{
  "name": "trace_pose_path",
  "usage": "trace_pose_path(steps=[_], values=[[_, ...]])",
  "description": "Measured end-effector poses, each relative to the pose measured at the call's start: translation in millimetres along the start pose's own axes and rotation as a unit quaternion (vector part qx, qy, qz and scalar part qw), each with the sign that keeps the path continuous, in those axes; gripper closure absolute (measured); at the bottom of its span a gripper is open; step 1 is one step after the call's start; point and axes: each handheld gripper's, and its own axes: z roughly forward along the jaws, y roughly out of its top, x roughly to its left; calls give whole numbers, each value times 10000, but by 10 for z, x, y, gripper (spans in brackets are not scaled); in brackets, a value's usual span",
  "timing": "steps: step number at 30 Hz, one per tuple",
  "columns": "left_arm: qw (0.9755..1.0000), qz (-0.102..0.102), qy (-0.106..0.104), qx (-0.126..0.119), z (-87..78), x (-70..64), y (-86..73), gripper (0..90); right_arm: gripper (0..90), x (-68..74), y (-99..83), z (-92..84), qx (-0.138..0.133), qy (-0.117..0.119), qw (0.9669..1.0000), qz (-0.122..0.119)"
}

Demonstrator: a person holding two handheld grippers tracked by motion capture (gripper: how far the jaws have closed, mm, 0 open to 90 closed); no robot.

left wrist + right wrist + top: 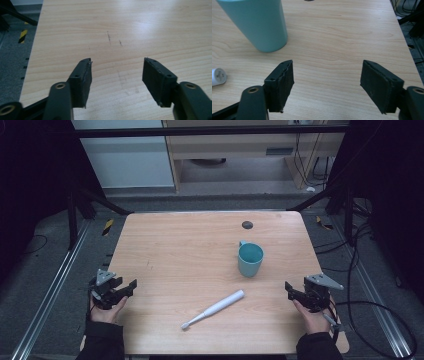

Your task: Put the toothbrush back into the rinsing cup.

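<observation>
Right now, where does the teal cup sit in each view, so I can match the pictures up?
High view: the teal cup stands upright right of the table's centre, beyond the white electric toothbrush.
Left gripper view: not in it; bare wooden table.
Right gripper view: the cup's lower wall fills the upper left, ahead of the open hand-held gripper.
Shared landmark: the toothbrush's butt end, at the right gripper view's left edge.

no lettering, label, brand or number can be read on anything here. the one sign is a strip of yellow-and-black hazard tape point(107, 226) on the floor at the left of the high view, also at the left edge of the left gripper view.
</observation>
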Motion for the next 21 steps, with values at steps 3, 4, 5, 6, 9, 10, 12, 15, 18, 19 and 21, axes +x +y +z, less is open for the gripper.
trace_pose_path(steps=[3,4,5,6,9,10,12,15,18,19,21], values=[[9999,78,58,-35,14,-21,-18,424,307,24,5,-10,42,89,10000,-5],[10000,59,22,-49,12,-26,-19,439,323,37,6,-13,49,119,9999,-41],[10000,48,20,-77,8,-31,-20,447,335,60,7,-17,53,123,9999,-76],[9999,45,14,-99,2,-33,-20,445,353,82,9,-22,62,135,9998,-98],[9999,62,-17,-138,7,-40,-21,428,405,182,32,-51,18,244,9995,-187],[9999,77,-50,-122,16,-41,-23,428,419,213,43,-54,15,278,9994,-224],[9998,94,-139,-103,38,-50,-32,426,433,273,64,-53,12,321,9990,-303],[9998,132,-147,-75,53,-58,-37,424,448,331,73,-45,39,430,9985,-344],[9998,128,-143,-92,59,-58,-35,416,485,442,89,-18,96,577,9971,-488],[9998,128,-143,-92,59,-58,-35,415,485,442,89,-18,96,577,9971,-488],[9998,100,-157,-29,70,-47,-40,415,504,500,109,-8,111,672,9963,-519]])
